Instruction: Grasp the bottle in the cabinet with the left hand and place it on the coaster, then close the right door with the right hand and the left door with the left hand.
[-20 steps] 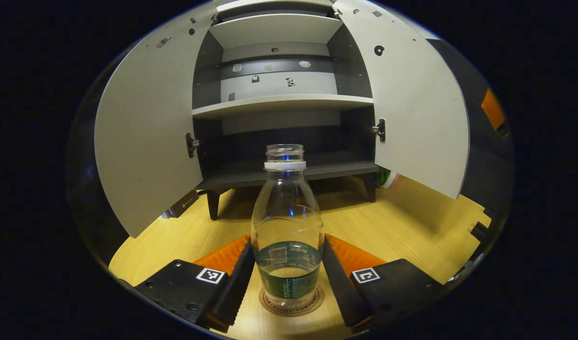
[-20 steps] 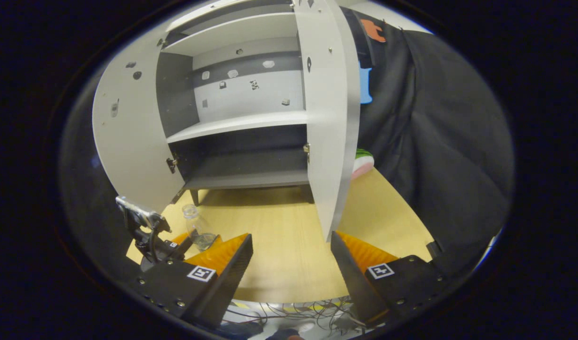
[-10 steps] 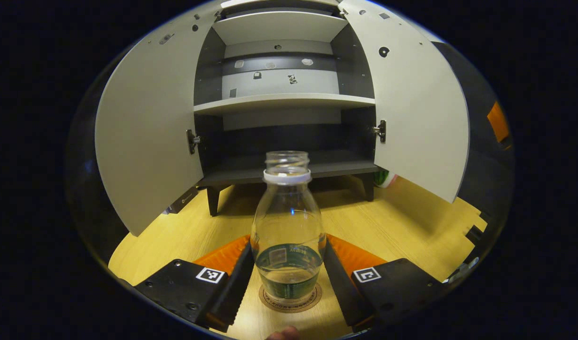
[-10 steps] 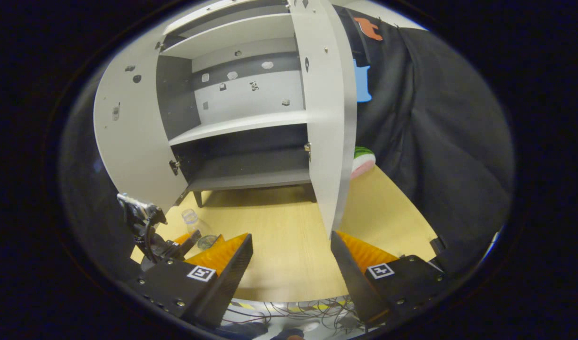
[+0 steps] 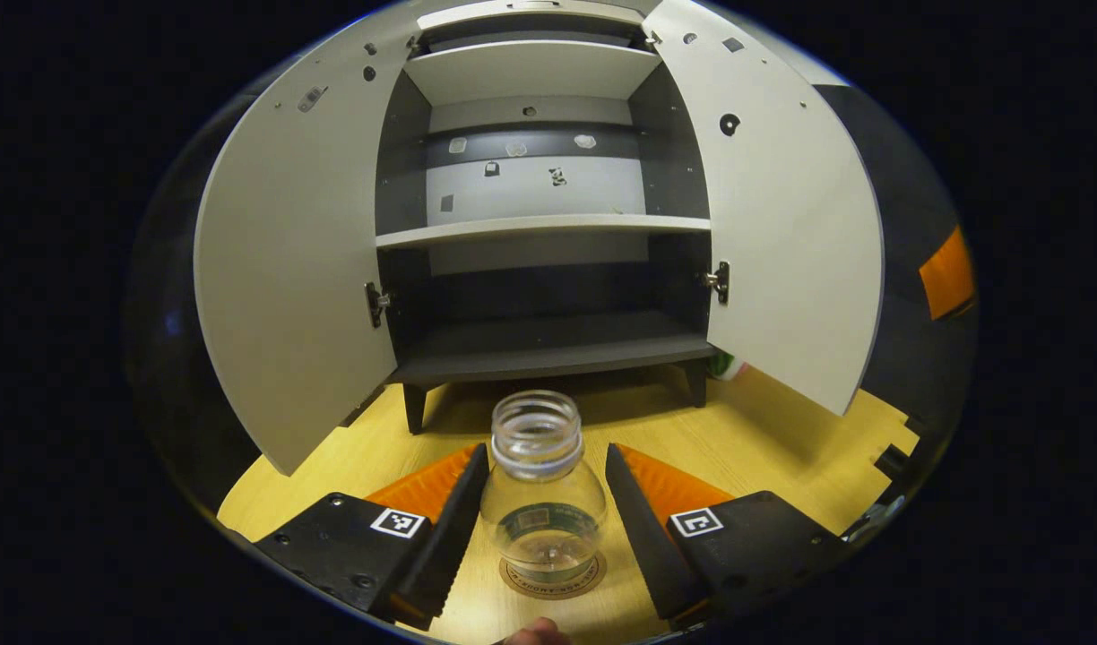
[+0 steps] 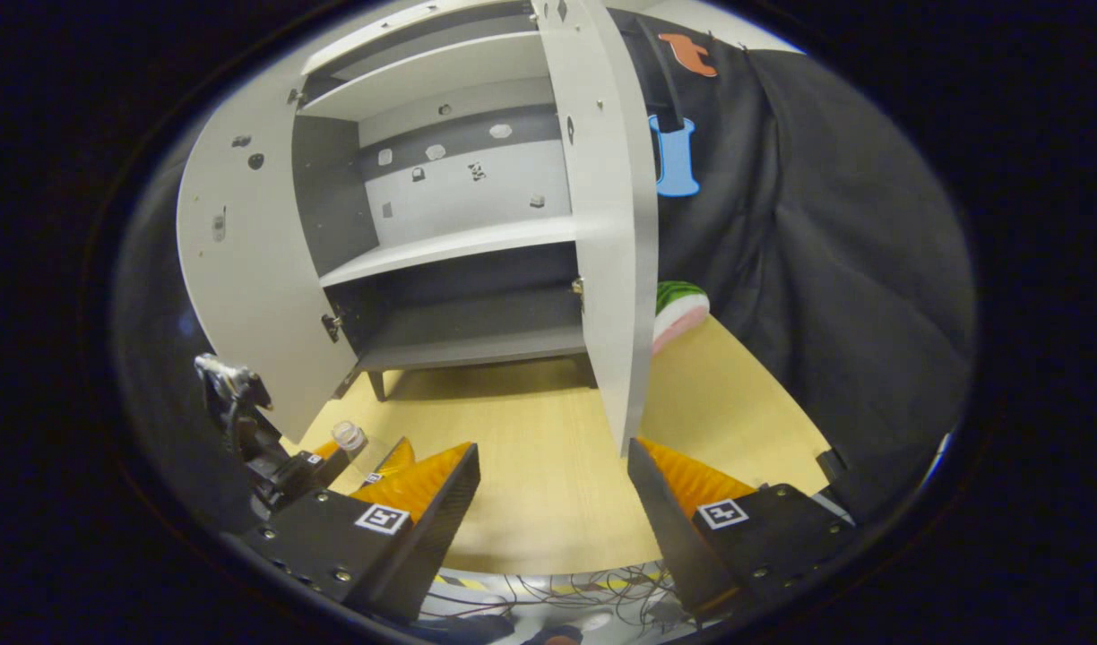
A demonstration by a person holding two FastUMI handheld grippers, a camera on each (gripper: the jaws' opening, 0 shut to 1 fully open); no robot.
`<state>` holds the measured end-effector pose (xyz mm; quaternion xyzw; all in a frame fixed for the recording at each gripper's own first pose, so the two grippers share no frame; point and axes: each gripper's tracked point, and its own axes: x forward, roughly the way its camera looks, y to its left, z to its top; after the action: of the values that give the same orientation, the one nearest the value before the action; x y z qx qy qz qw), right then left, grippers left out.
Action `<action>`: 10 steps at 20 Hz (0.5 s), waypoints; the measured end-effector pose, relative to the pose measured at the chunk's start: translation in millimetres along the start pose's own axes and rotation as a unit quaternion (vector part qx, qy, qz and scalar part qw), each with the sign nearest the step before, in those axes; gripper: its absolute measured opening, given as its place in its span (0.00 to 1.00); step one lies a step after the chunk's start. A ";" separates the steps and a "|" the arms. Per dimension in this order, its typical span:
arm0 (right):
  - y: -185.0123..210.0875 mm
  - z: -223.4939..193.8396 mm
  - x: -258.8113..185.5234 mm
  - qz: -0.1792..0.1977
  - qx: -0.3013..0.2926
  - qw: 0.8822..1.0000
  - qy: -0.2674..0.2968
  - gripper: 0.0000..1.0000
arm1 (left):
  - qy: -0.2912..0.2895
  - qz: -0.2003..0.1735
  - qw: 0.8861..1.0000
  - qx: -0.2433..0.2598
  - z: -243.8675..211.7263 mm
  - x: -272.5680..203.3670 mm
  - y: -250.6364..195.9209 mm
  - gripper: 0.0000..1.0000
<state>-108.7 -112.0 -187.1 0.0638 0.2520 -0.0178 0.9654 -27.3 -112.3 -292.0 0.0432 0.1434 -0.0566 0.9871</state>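
A clear plastic bottle [image 5: 543, 506] without a cap, holding a little water, stands upright on the round coaster [image 5: 554, 580] on the wooden table. My left gripper [image 5: 546, 455] is open, with its fingers flanking the bottle's shoulders and a thin gap on each side. The grey cabinet [image 5: 548, 345] behind has its shelves bare, its left door [image 5: 289, 269] and right door [image 5: 786, 242] both swung wide. In the right gripper view my right gripper [image 6: 553, 448] is open and holds nothing, just in front of the right door's edge [image 6: 616, 296]. The left gripper [image 6: 280, 466] and the bottle [image 6: 353, 441] sit at lower left.
A watermelon-slice toy [image 6: 678, 309] lies behind the right door, by the black cloth wall [image 6: 826, 269]. Cables [image 6: 557, 596] hang past the table's near edge. Bare wooden tabletop [image 6: 531, 502] spreads between the cabinet and my right gripper. A fingertip [image 5: 535, 634] shows at the bottom.
My left gripper has let go of the bottle and risen, so I look down on its mouth; the bottle stays on the coaster. The right gripper has barely shifted.
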 end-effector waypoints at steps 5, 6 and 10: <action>-4.9 29.4 -9.8 0.005 0.002 0.999 -0.036 1.00 | -0.021 0.005 1.000 0.006 31.7 -6.4 5.2 0.86; -7.2 39.0 -12.9 0.006 0.002 0.999 -0.048 1.00 | -0.027 0.005 1.000 0.004 40.0 -8.2 4.9 0.86; -24.0 78.0 -28.3 0.006 0.006 0.996 -0.093 1.00 | -0.056 0.007 0.998 0.001 79.2 -17.6 5.4 0.86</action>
<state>-97.2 -146.1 -108.5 0.0687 0.1611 -0.0197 0.9843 -21.4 -113.2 -210.9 0.0423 0.0877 -0.0523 0.9939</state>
